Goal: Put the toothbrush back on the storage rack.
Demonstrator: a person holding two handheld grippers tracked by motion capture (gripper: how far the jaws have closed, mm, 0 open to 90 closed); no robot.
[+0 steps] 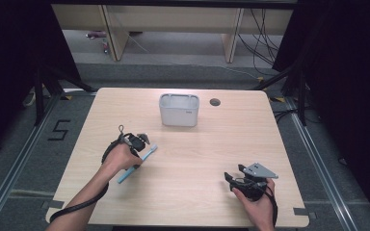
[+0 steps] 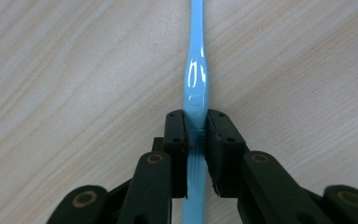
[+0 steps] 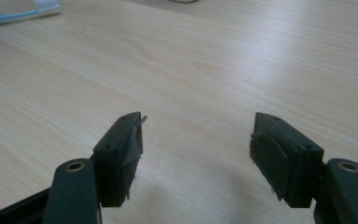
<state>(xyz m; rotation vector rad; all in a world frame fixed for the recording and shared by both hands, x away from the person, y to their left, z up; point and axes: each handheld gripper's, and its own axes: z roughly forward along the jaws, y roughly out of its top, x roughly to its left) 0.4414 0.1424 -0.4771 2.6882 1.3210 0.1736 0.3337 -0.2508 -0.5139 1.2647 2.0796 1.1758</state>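
The light-blue toothbrush (image 2: 196, 88) is lying flat on the tabletop (image 1: 188, 159), left of centre and near the person's side, and is being pinched across its handle by the jaws of the left gripper (image 2: 196, 135), probably so that it can be lifted level. A grey bin (image 1: 179, 109) is standing open farther back, perhaps as its destination. The right gripper (image 3: 196, 144) is being held low over bare wood at the right, jaws spread and empty, seemingly kept out of the way.
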